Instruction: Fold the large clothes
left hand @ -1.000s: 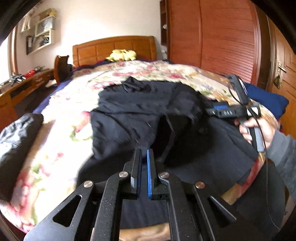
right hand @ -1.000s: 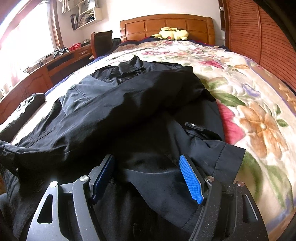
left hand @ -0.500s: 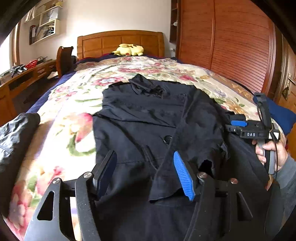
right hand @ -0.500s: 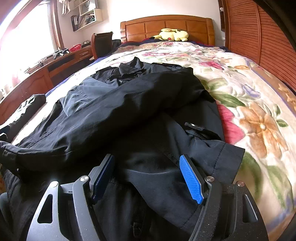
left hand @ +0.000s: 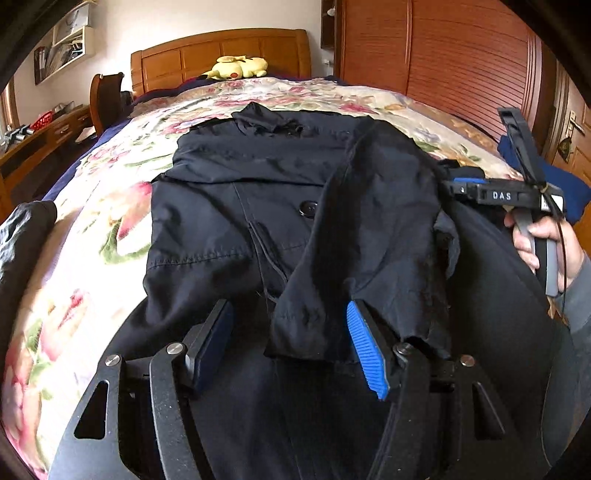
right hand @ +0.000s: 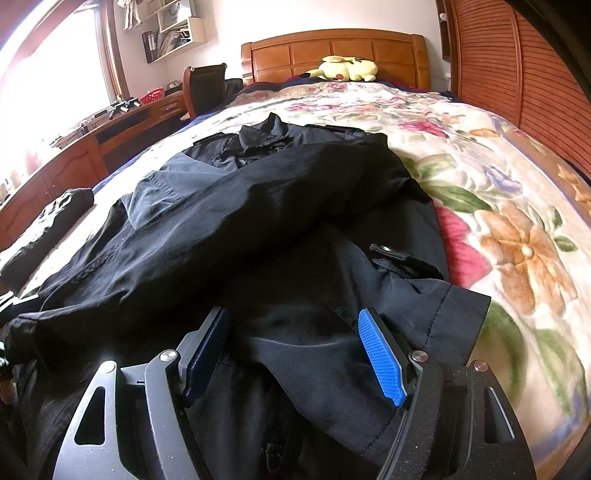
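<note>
Left gripper: jaws well apart after just opening, gripping nothing; sleeve cuff lies loose between the pads.
Right gripper: jaws spread wide, clamping nothing, dark fabric beneath.
Coat: black, spread flat on the floral bedspread, collar toward the headboard, one sleeve folded across the front.

We see a home bedroom: a bed under a floral bedspread fills the frame centre, its wooden headboard and a yellow plush toy at top; louvred wardrobe doors upper right, wall shelves upper left.
</note>
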